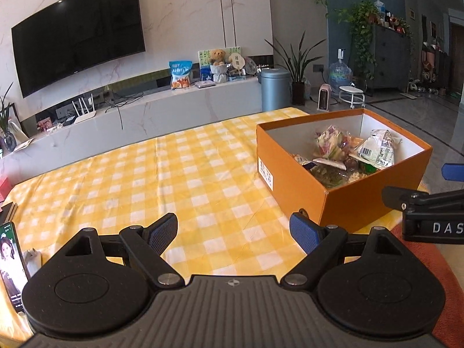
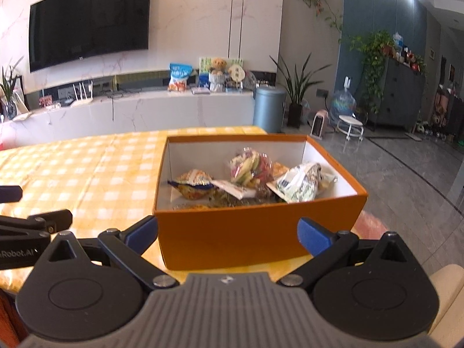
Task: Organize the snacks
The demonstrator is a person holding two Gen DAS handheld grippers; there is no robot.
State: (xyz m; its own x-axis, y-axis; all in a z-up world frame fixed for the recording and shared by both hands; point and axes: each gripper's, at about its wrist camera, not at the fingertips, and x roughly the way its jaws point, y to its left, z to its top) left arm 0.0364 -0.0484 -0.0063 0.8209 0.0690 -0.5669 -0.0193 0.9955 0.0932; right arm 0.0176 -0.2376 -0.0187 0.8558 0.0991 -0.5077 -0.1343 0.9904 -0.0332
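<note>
An orange cardboard box (image 1: pixel 293 156) (image 2: pixel 255 232) stands on the right part of the yellow checked tablecloth (image 1: pixel 162 179) (image 2: pixel 81 174). It holds several snack packets (image 1: pixel 348 156) (image 2: pixel 255 182). My left gripper (image 1: pixel 233 233) is open and empty, low over the cloth, left of the box. My right gripper (image 2: pixel 227 236) is open and empty, its blue pads on either side of the box's near wall, just short of it. The right gripper's body also shows at the right edge of the left wrist view (image 1: pixel 426 211).
A phone (image 1: pixel 11 264) lies at the table's left edge. Beyond the table stand a white TV bench (image 1: pixel 139 116), a wall TV (image 1: pixel 78 32), a grey bin (image 2: pixel 268 108) and plants. Grey floor (image 2: pixel 406 179) is to the right.
</note>
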